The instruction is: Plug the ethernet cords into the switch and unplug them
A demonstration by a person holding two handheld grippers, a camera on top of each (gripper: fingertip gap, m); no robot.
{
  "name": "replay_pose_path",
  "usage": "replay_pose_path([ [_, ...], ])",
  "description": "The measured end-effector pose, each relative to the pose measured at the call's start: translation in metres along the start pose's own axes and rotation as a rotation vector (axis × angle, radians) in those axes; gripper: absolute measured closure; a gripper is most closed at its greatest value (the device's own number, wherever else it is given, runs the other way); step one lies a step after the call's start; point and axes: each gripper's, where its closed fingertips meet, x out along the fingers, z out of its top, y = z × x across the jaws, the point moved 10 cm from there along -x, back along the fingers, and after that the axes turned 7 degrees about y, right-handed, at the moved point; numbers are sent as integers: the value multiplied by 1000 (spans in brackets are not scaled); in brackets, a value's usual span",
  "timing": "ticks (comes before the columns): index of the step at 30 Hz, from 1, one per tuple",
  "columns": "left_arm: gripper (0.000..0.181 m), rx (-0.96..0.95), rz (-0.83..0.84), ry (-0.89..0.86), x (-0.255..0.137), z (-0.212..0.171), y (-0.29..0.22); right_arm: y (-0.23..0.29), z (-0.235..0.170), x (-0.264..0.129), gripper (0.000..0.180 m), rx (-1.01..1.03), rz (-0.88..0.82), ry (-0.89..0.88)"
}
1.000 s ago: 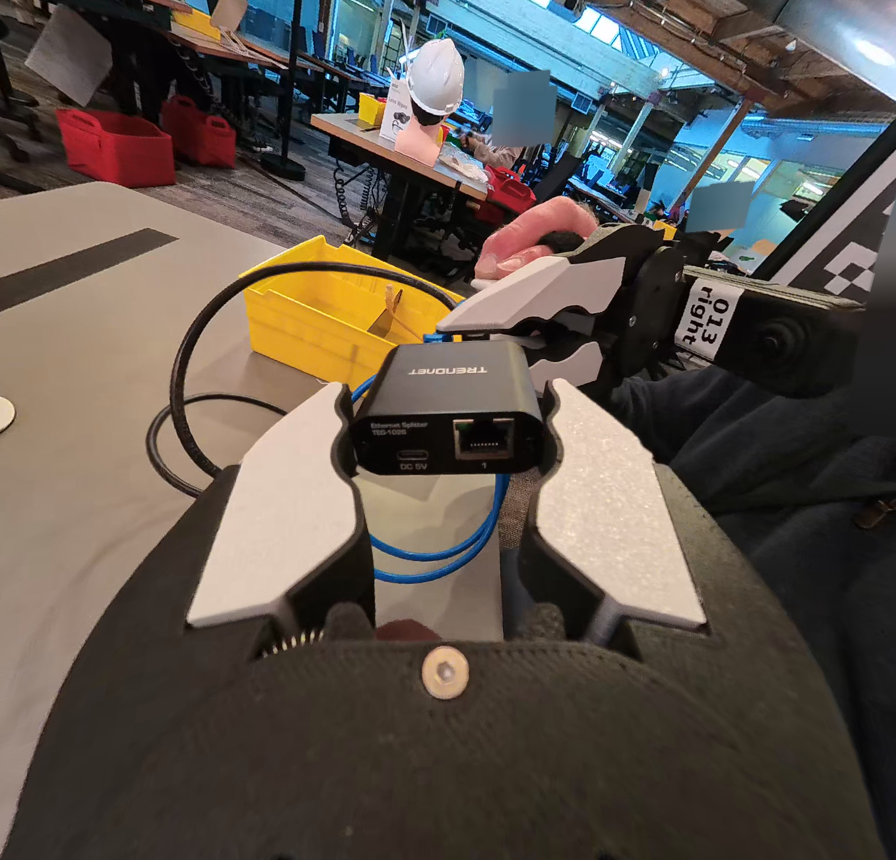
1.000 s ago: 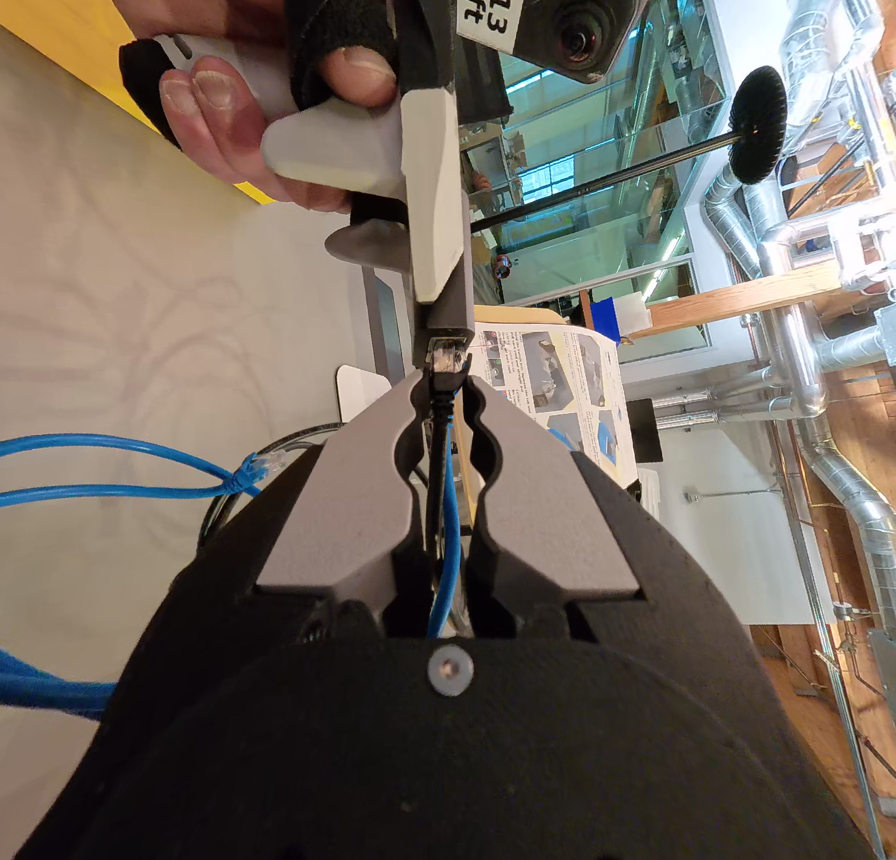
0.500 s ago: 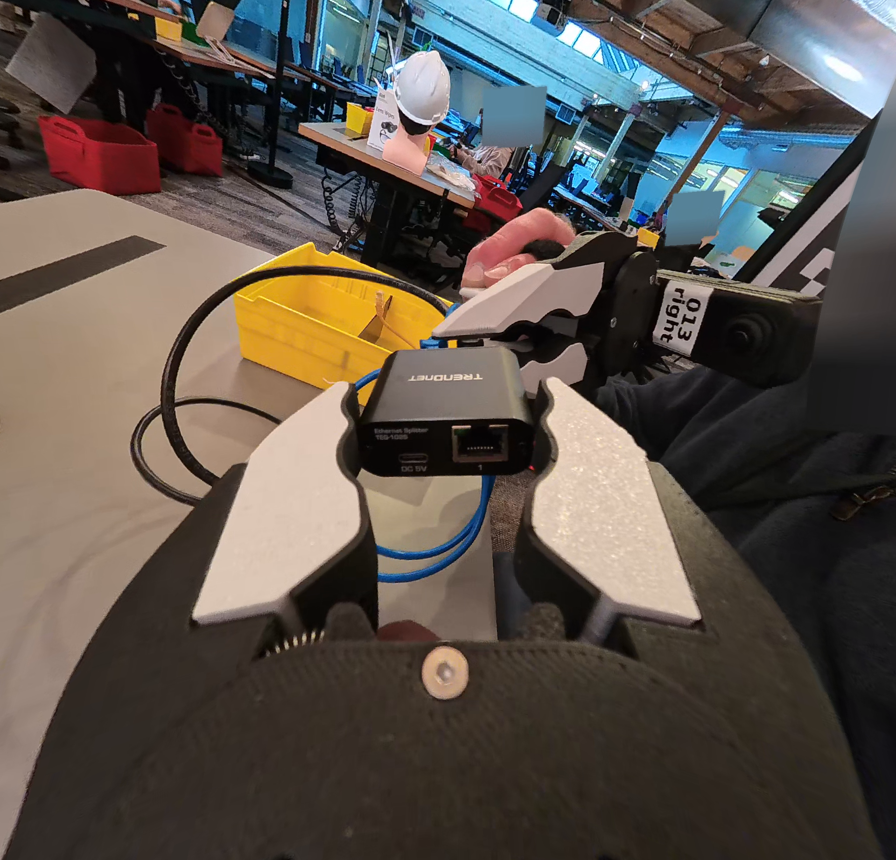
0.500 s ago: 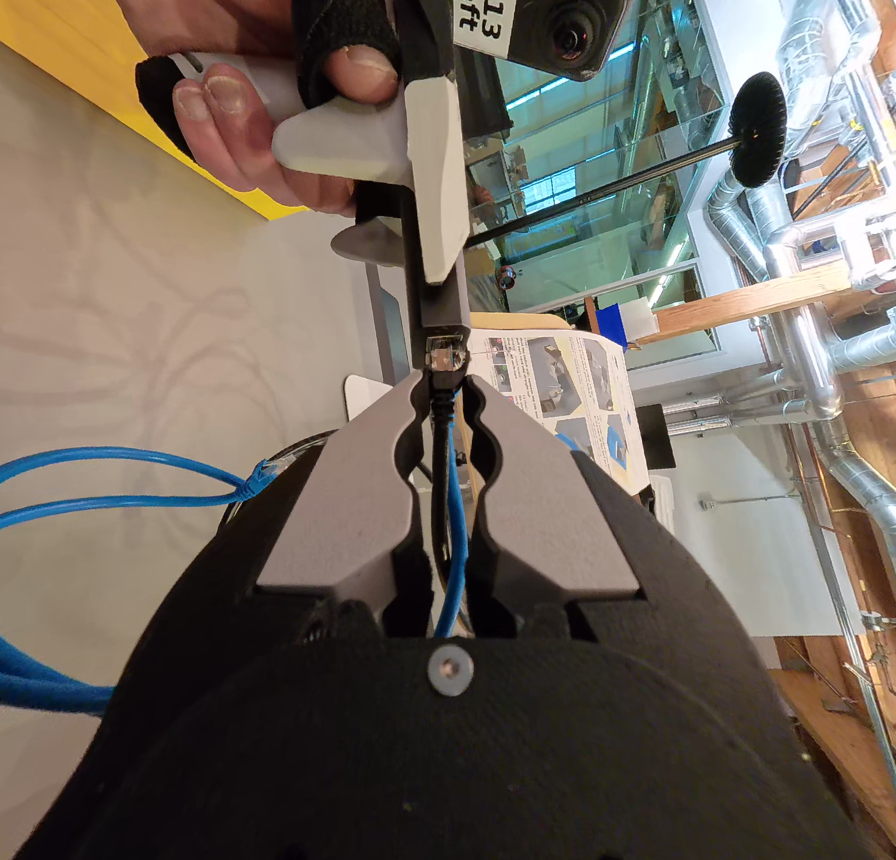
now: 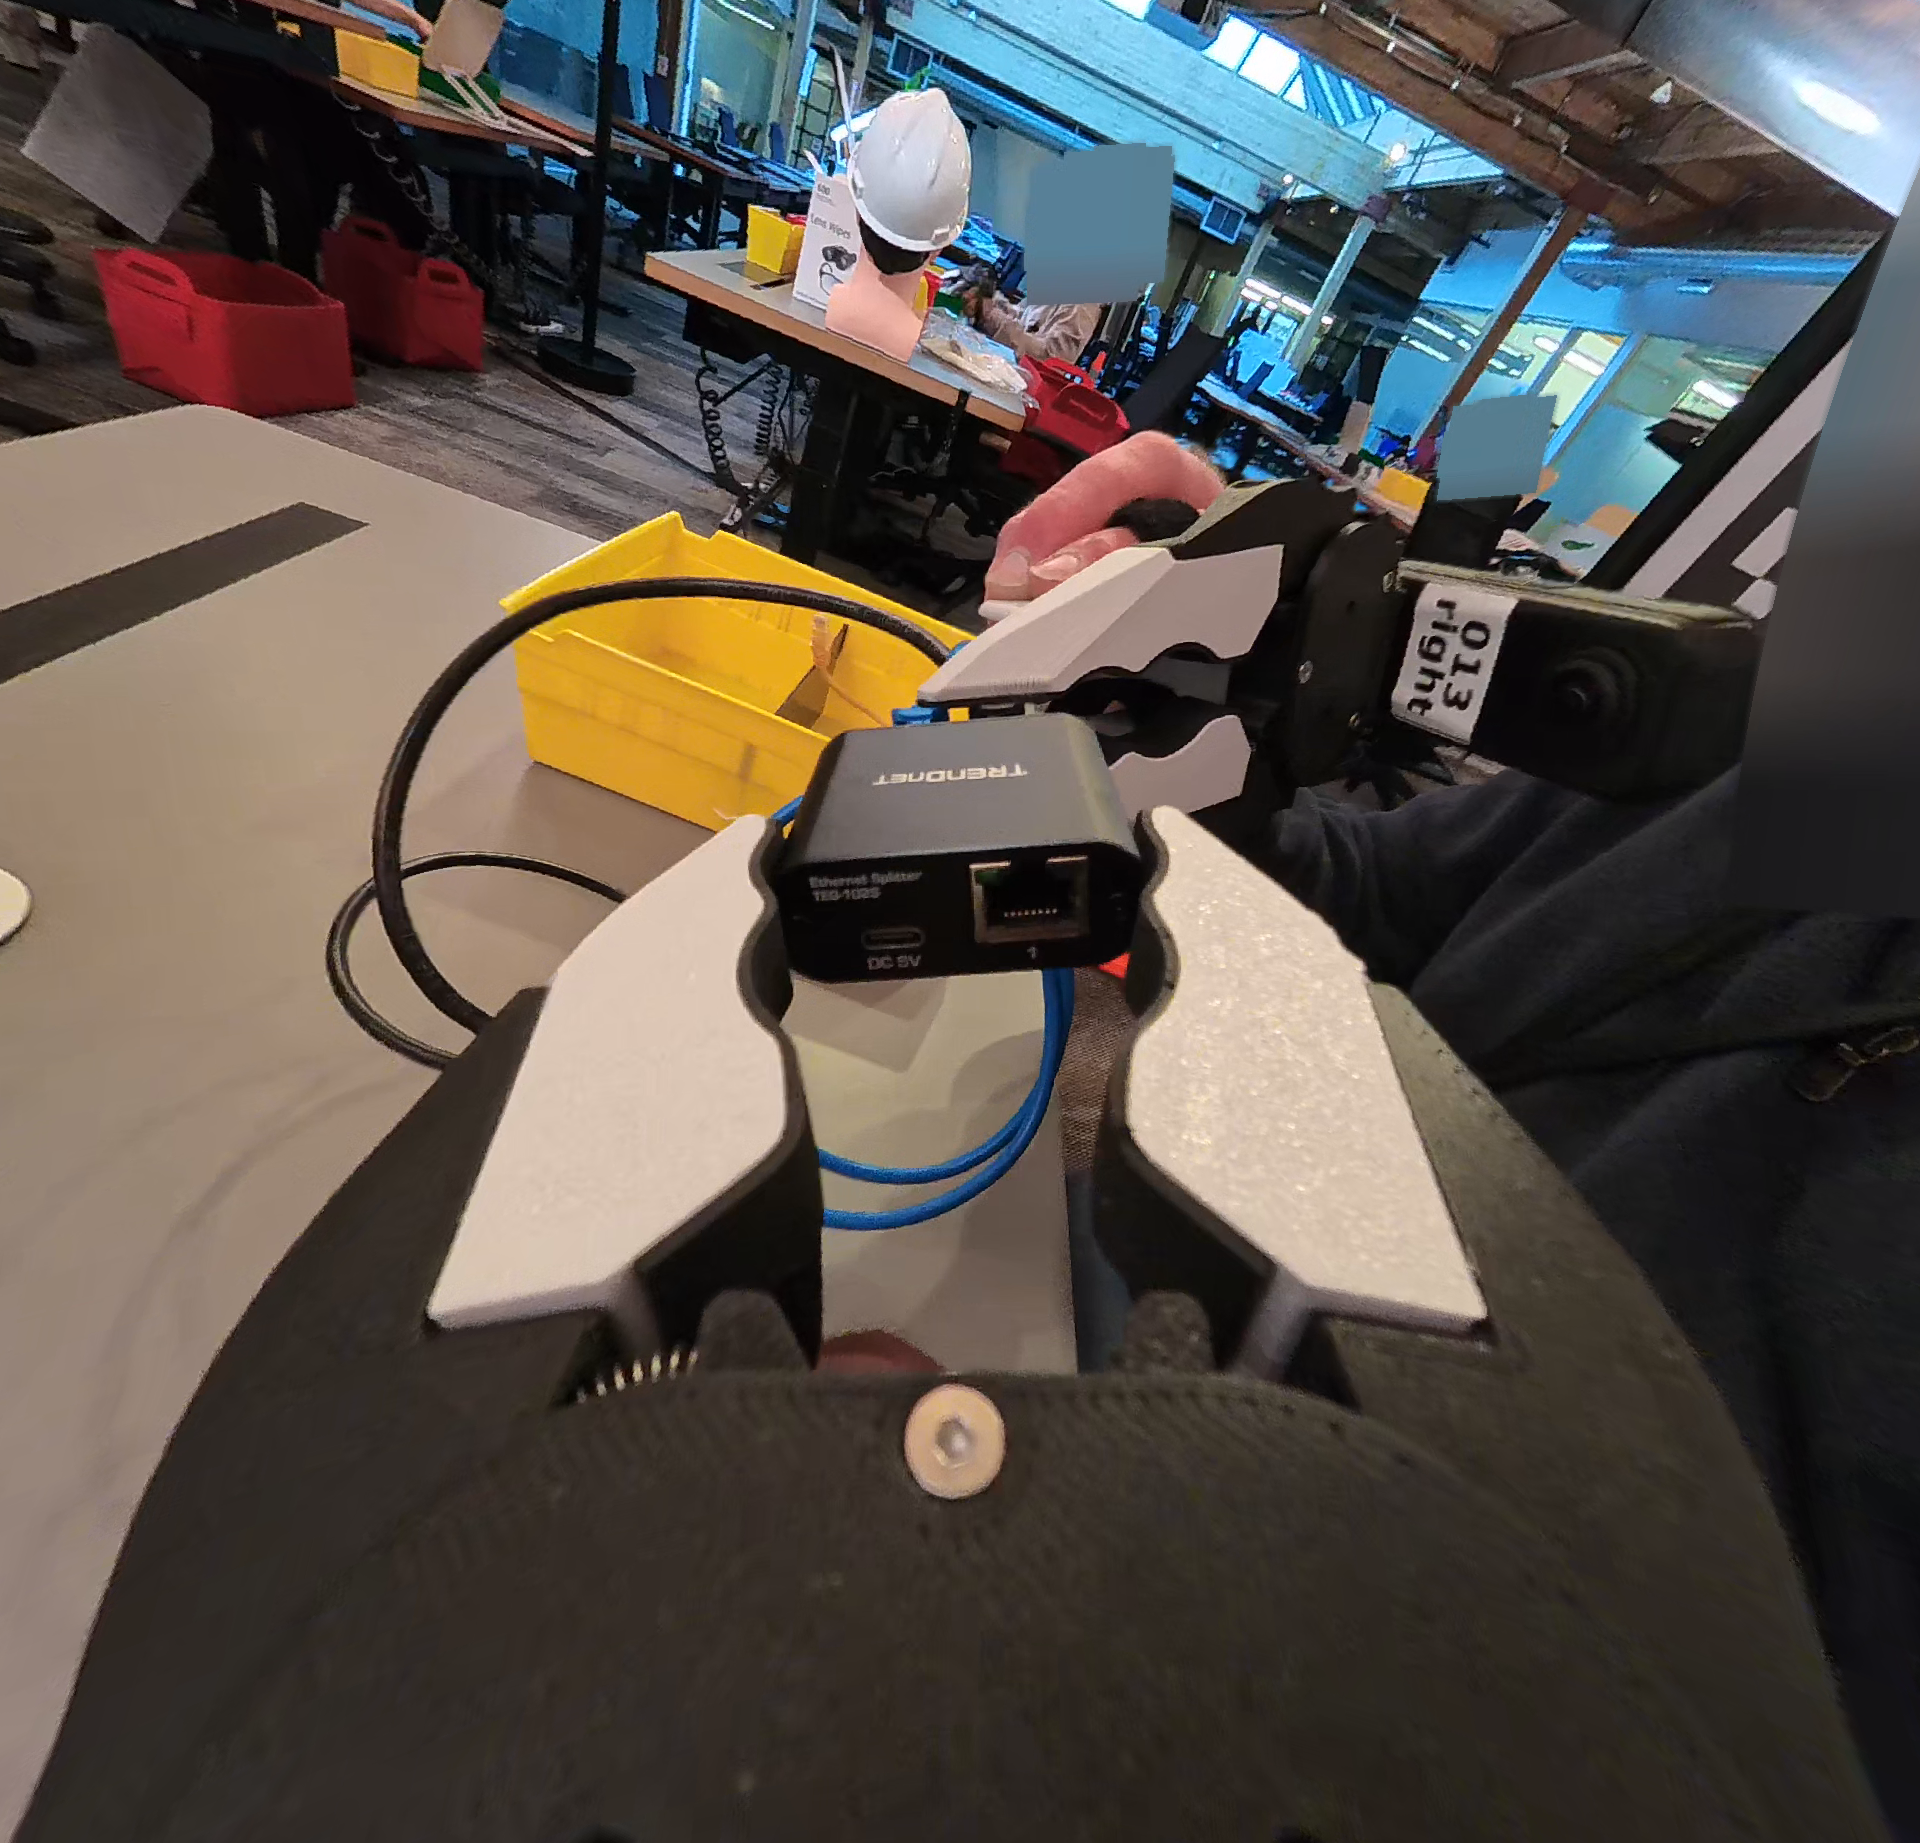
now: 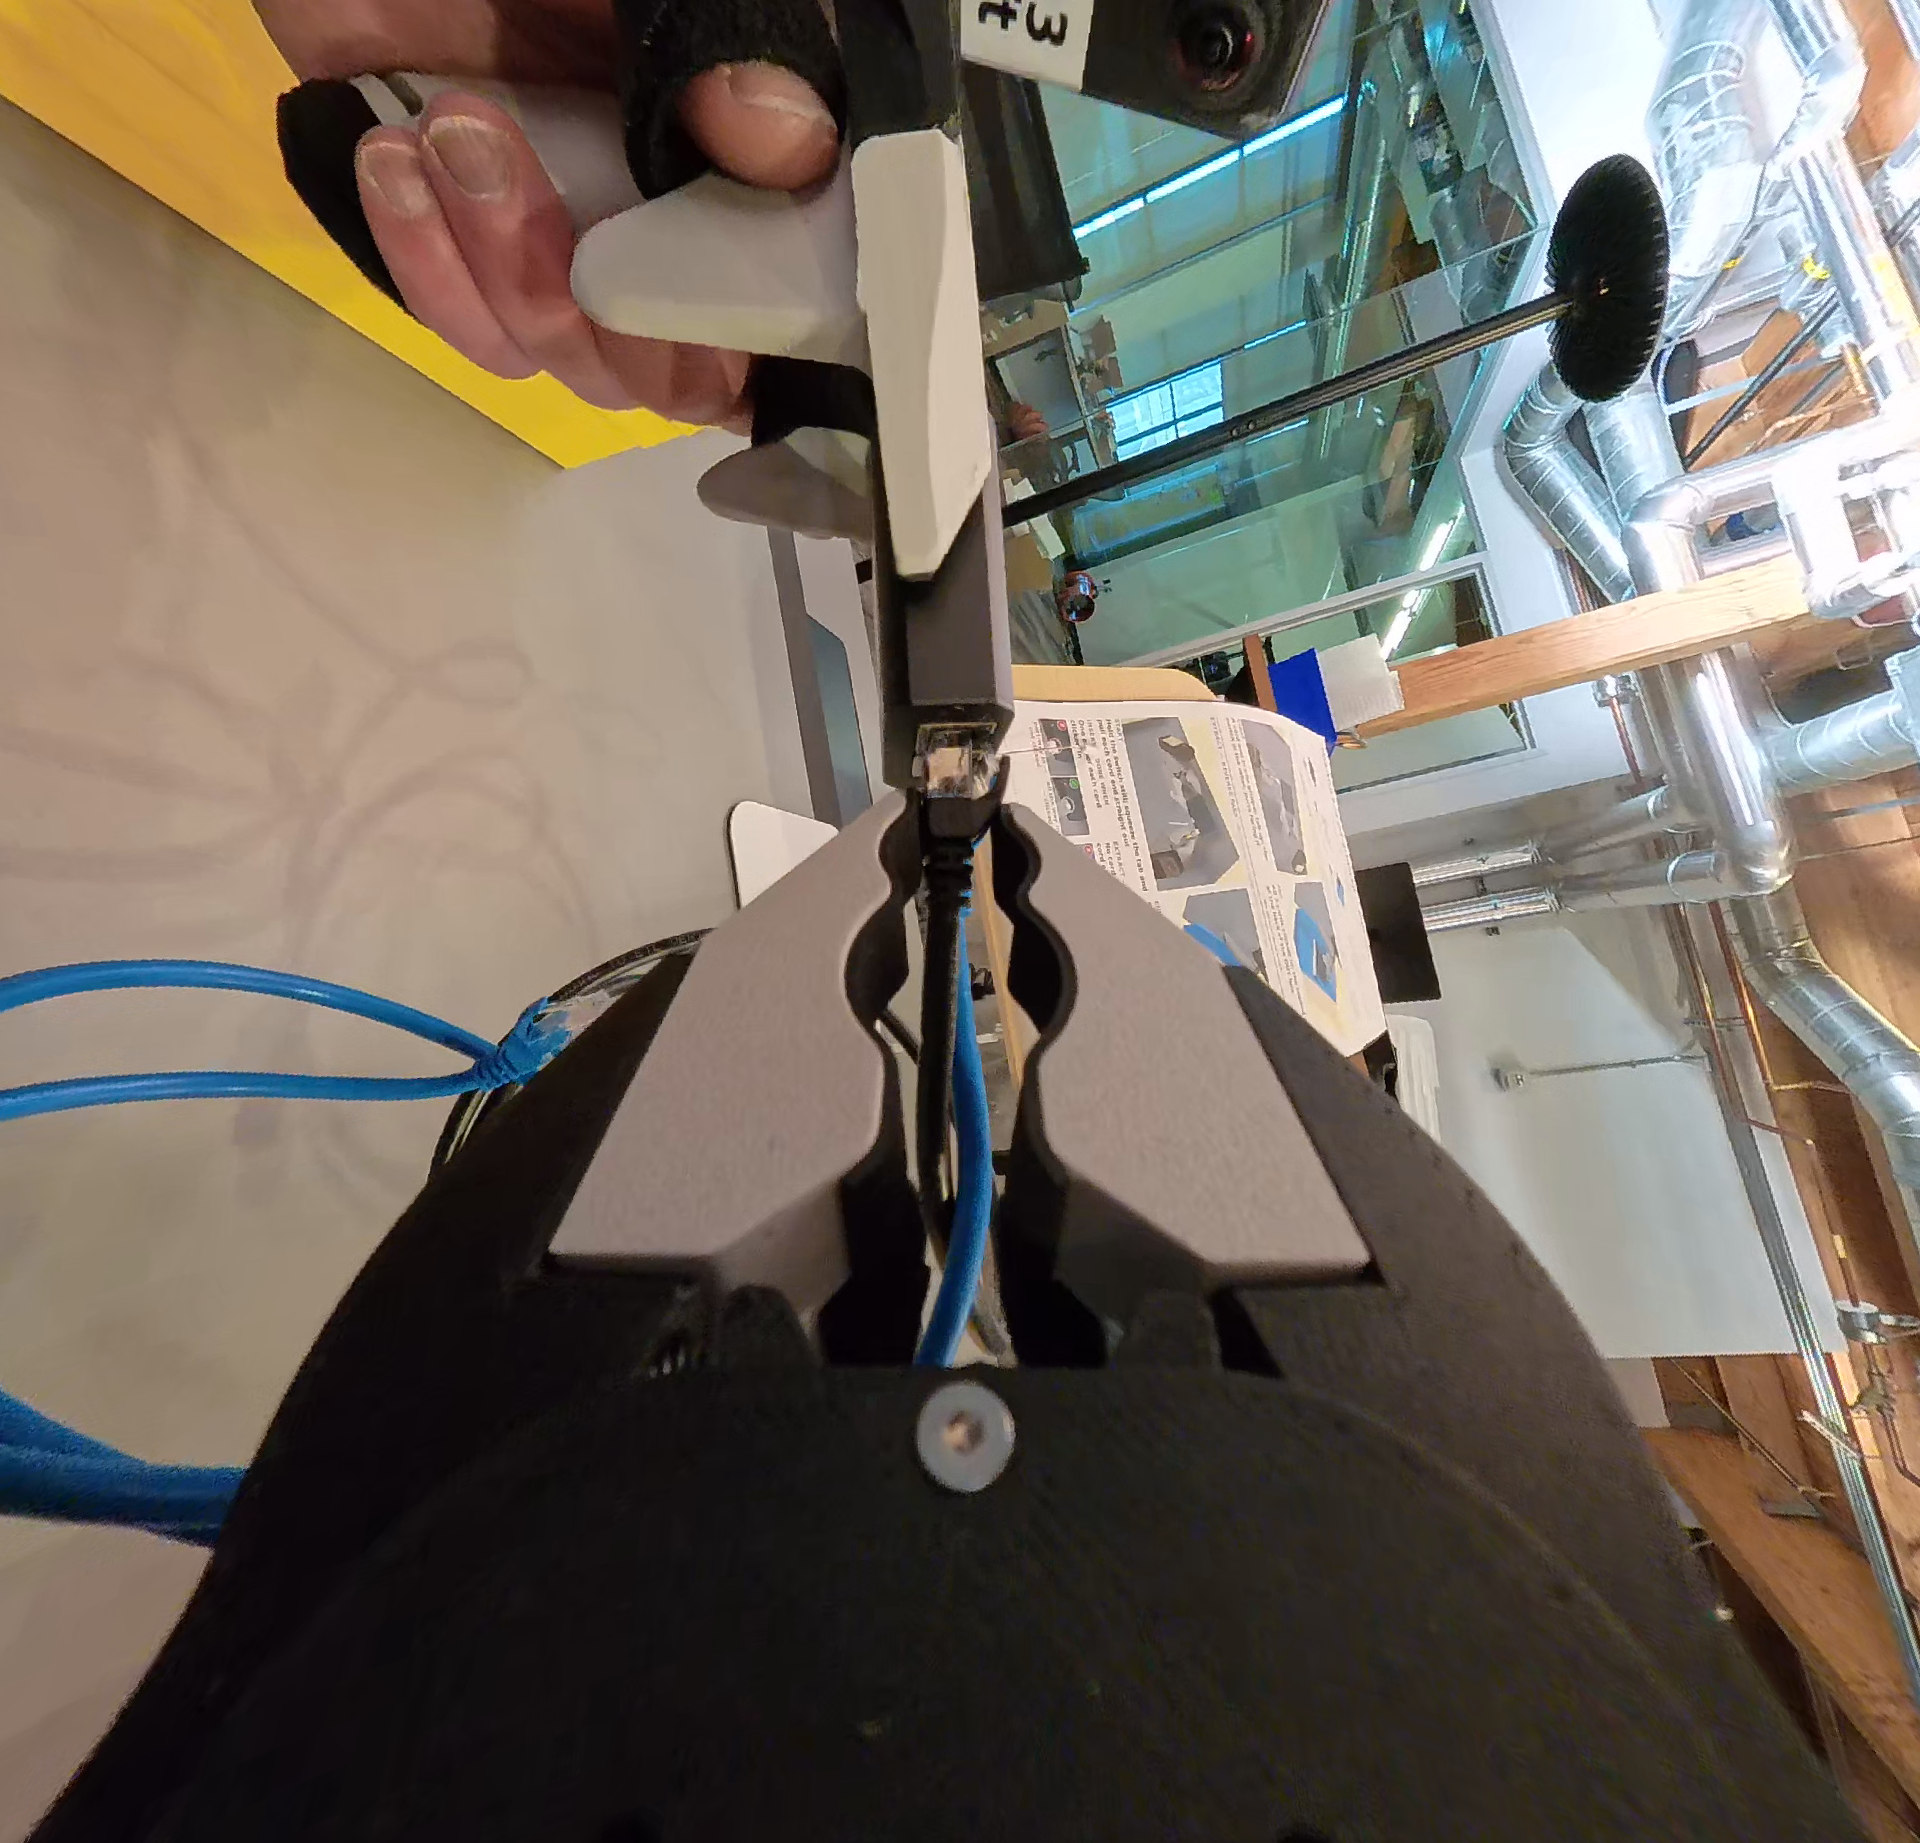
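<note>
My left gripper (image 5: 956, 858) is shut on the black switch (image 5: 951, 785) and holds it above the grey table, with an empty port facing the camera. My right gripper (image 6: 948, 822) is shut on the black ethernet cord (image 6: 940, 962) just behind its clear plug (image 6: 956, 765). The plug sits at the mouth of a port on the switch's far end (image 6: 951, 650) and partly shows. In the left wrist view the right gripper (image 5: 1023, 728) is right behind the switch. A blue ethernet cord (image 6: 239, 1035) lies loose on the table, its plug free.
A yellow bin (image 5: 665, 692) stands on the grey table (image 5: 208, 754) behind the switch. The black cord (image 5: 416, 754) loops over the table on the left. Blue cord (image 5: 966, 1159) hangs under the switch. A person's dark sleeve (image 5: 1558, 962) fills the right side. Both grippers' tips are close together, under 4 cm apart.
Both grippers keep their grip. The plug stays at the switch's port. The two grippers have shifted only slightly together.
</note>
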Motion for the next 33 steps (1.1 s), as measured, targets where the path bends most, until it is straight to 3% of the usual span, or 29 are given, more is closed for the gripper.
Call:
replay_pose_path([
  [13, 119, 13, 49, 8, 2, 0, -1, 0, -2, 3, 168, -21, 4, 19],
  [22, 119, 8, 117, -28, 2, -1, 0, 3, -2, 1, 157, 24, 14, 5],
  [33, 119, -27, 117, -72, 0, -2, 3, 1, 1, 3, 166, 51, 58, -4],
])
